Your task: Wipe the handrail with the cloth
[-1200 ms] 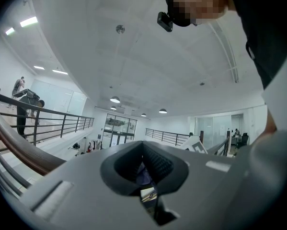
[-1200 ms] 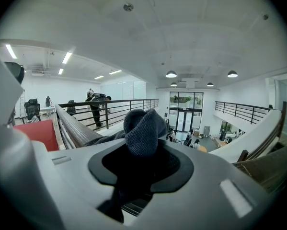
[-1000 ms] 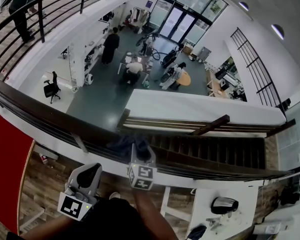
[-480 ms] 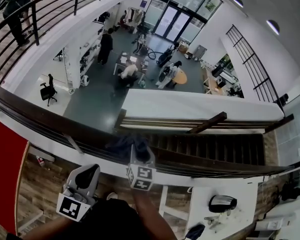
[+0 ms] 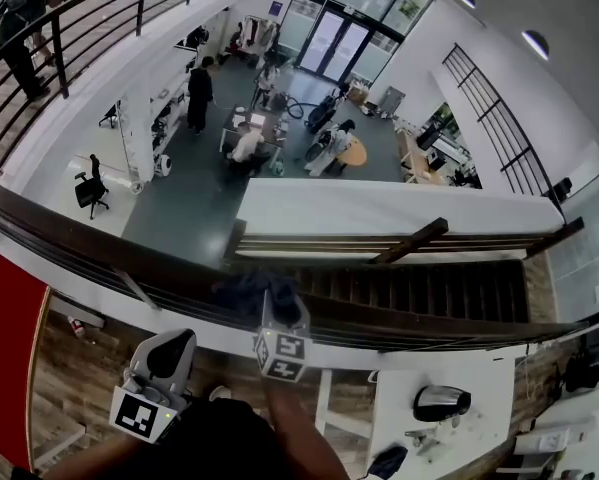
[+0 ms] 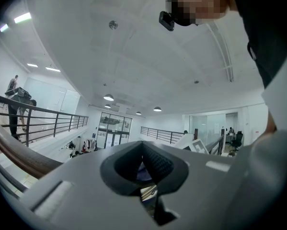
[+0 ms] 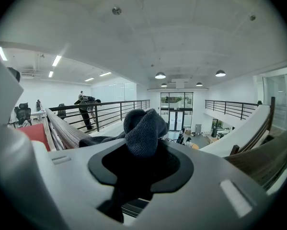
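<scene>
Looking down in the head view, the dark handrail curved from the left edge across to the far right, with a long drop to the lower floor beyond it. The cloth lay bunched on top of the rail near the middle, and the right gripper was clamped on it from the person's side. Compared with a second before, the cloth sat a little farther right of the rail's bracket, while both grippers kept nearly the same places in the picture. The left gripper hung back over the wooden floor, apart from the rail. Bare rail ran on both ways from the cloth. A white desk stood near on the right.

The left gripper view looked upward at the ceiling. The left gripper had its jaws drawn close together, with only a thin slit and nothing between them. The handrail crossed the lower left corner, well clear of the jaws.

The right gripper view showed the right gripper with its jaws closed on the cloth, which bulged up out of them as a grey-blue lump. The handrail ran away bare to the left, and more of it showed at the right edge. A person stood far along the walkway.
</scene>
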